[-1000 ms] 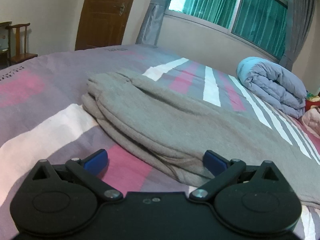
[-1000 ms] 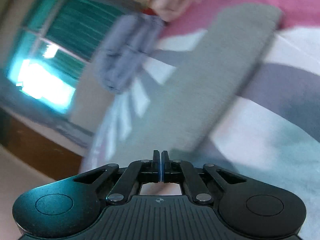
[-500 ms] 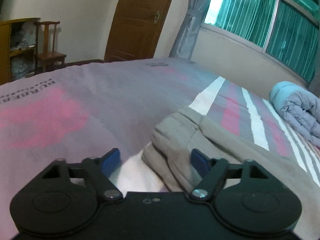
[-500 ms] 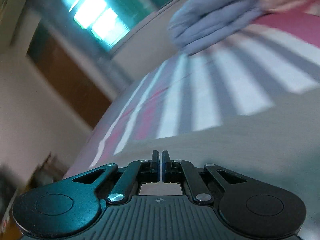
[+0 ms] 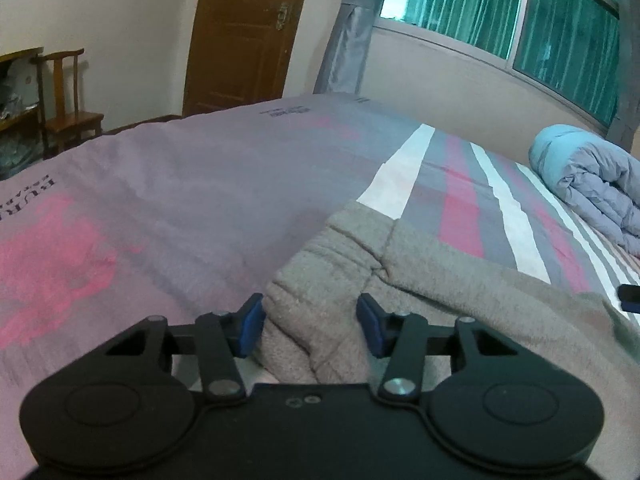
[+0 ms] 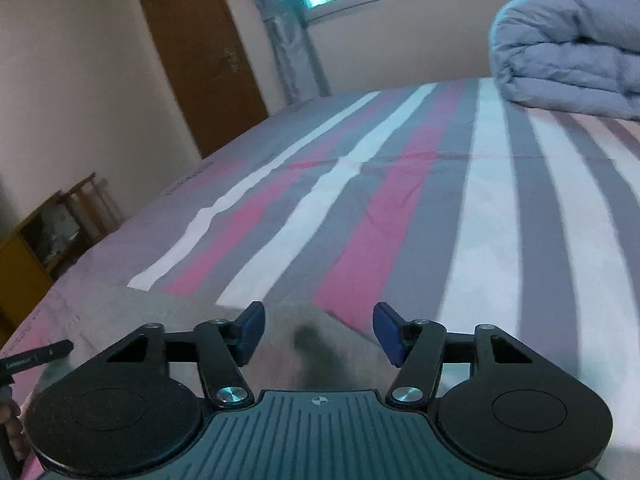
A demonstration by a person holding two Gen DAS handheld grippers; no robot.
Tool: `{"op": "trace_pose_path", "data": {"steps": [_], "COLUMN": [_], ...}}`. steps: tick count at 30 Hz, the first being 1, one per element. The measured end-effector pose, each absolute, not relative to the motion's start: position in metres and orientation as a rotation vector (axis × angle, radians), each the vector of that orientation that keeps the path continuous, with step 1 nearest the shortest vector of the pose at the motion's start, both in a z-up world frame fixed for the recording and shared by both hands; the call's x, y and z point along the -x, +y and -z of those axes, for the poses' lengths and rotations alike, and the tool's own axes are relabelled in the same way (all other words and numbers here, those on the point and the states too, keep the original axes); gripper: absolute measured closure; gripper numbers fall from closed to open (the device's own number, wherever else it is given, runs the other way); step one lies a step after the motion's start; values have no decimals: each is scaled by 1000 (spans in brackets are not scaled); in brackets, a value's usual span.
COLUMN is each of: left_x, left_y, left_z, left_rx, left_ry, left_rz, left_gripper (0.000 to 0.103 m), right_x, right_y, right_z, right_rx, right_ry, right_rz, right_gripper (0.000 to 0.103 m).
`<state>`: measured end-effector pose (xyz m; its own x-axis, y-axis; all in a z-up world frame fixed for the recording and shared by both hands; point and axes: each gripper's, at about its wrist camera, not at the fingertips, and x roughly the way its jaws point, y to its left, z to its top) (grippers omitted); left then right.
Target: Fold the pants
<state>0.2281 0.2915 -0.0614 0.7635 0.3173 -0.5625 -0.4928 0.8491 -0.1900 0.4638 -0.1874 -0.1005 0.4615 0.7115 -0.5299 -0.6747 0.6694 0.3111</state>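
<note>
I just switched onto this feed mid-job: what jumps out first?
The grey fleece pants lie in front on the striped pink, grey and white bedsheet. The left gripper is closing around their bunched end; the right gripper is opening over another grey edge. A rolled blue-grey quilt sits at the bed's far right.

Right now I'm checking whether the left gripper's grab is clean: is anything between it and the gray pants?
Nothing visible. The left gripper is closing with the bunched end of the gray pants already between its blue pads; only bedsheet lies around.
</note>
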Motion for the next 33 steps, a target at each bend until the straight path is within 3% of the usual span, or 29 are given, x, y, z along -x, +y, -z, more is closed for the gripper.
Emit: {"op": "trace_pose_path", "data": {"steps": [4, 7, 9, 10, 16, 18, 20, 21, 22, 25, 30, 33], "left_x": [-228, -226, -227, -228, -235, -233, -230, -223, -217, -193, -186, -198], "left_y": [291, 288, 284, 281, 273, 275, 276, 277, 275, 262, 203, 175], "left_z": [62, 61, 60, 59, 62, 66, 59, 53, 48, 29, 15, 27], "left_rx": [332, 346, 337, 323, 214, 207, 198, 191, 176, 132, 44, -3], "left_ry": [539, 535, 532, 529, 550, 554, 552, 534, 517, 432, 368, 397], "left_rz": [-454, -481, -503, -511, -539, -536, -531, -538, -563, -611, -438, -356], "left_gripper": [64, 64, 67, 71, 73, 71, 66, 57, 55, 54, 36, 33], "right_x": [-480, -488, -489, -488, -482, -487, -488, -488, -486, -462, -423, -397], "right_y": [-164, -155, -152, -150, -150, -141, -141, -145, -156, -214, -316, -357], "right_z": [111, 118, 120, 121, 101, 124, 136, 129, 117, 79, 66, 75], "right_rx": [20, 53, 72, 86, 96, 161, 161, 124, 63, -100, -137, -129], "right_ry": [736, 761, 774, 778, 673, 749, 776, 782, 764, 588, 535, 562], "right_rz": [-906, -915, -928, -945, -906, -872, -857, -843, -823, -805, -685, -638], "right_gripper": [61, 61, 77, 95, 98, 98, 96, 94, 93, 92, 91, 90]}}
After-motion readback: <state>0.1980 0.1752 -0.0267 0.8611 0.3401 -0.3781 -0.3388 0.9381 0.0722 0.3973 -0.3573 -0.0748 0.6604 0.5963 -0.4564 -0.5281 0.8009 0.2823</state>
